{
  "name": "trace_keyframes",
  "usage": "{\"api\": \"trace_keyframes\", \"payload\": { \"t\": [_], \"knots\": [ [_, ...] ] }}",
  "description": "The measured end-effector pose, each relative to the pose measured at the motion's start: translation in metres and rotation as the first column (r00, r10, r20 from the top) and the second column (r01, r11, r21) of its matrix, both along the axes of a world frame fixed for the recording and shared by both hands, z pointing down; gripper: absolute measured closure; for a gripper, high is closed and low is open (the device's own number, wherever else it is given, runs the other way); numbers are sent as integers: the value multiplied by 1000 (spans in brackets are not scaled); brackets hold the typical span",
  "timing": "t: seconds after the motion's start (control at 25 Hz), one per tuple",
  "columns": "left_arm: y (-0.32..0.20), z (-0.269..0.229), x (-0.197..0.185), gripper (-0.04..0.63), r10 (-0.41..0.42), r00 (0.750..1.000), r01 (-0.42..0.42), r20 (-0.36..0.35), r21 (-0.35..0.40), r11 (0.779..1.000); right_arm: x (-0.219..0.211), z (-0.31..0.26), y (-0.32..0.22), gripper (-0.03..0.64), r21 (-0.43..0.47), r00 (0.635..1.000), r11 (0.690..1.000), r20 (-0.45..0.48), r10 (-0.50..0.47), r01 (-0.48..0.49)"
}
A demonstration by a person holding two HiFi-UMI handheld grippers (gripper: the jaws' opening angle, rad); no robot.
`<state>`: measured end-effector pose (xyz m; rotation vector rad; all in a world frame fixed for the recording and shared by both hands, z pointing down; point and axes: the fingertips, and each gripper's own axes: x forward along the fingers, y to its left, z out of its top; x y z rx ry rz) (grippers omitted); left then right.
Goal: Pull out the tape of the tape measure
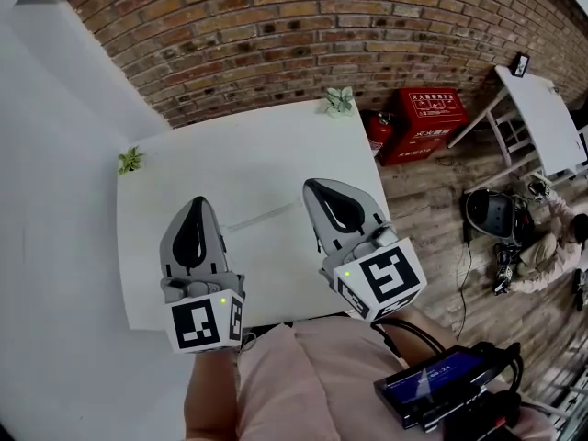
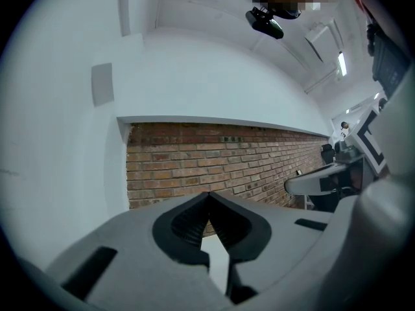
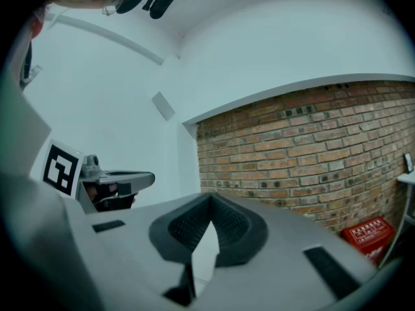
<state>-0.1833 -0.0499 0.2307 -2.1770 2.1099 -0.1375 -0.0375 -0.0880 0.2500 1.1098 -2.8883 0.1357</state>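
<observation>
When you look down from the head view, a white desk (image 1: 266,168) stands against a red brick wall (image 1: 276,35), with a plain white wall on the left and a wood floor (image 1: 432,209) on the right. One small green plant (image 1: 130,160) sits on the desk's far left corner, and another green plant (image 1: 339,101) sits on its far right corner. The left claw (image 1: 198,202) and the right claw (image 1: 313,186) hang side by side over the desk and point at the bricks. Each claw is pressed together with nothing in it. A thin pale strip (image 1: 262,217) lies on the desk between them, but it is too faint to tell if it is the tape of the tape measure. Only the head view shows the plants and the floor. The red box (image 3: 366,235) by the bricks shows in the head view and the right gripper view, not in the left gripper view. Only the left gripper view shows a long ceiling lamp (image 2: 341,62).
</observation>
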Motion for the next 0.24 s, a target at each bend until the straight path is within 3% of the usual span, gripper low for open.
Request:
{"api": "trace_keyframes", "payload": {
  "t": [0.24],
  "knots": [
    [1, -1, 2, 591, 4, 1000, -4, 4, -6, 1000, -2, -2, 2, 612, 2, 1000, 1000, 0, -4, 4]
  ]
}}
